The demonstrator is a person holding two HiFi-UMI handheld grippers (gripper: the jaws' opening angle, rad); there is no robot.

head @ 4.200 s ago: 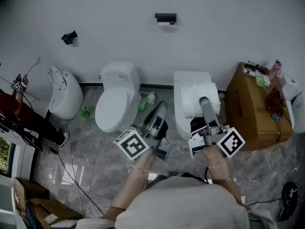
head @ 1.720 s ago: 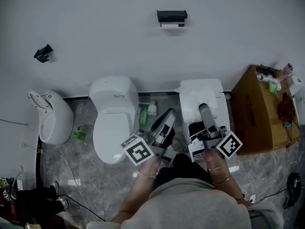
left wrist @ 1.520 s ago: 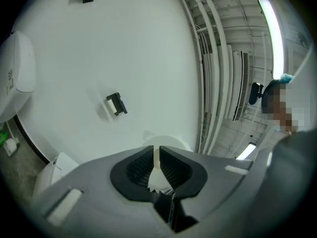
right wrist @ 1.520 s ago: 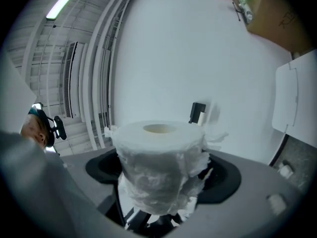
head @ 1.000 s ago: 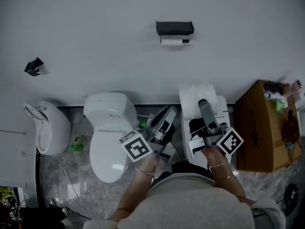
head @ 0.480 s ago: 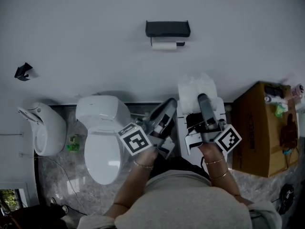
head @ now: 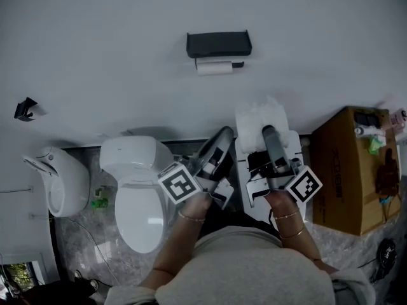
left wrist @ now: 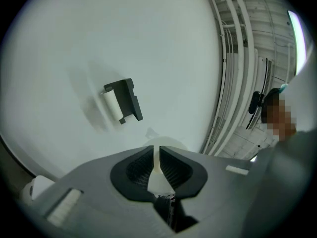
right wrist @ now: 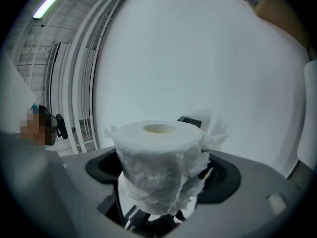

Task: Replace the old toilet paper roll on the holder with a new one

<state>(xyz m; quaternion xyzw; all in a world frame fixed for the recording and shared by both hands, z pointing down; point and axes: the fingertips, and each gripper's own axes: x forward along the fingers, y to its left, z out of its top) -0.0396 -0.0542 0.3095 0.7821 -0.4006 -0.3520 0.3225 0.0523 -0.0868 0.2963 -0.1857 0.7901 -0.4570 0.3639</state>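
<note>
Nearer the holder [head: 219,43] now, my right claw [right wrist: 162,182] grasps the new roll [right wrist: 156,148]; my left claw [left wrist: 158,165] stays clenched, empty. Next, I judge: pull the old roll [head: 213,67] off.

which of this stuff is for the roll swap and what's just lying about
For the job: holder, old roll, new roll.
Lying about: toilet, box.
</note>
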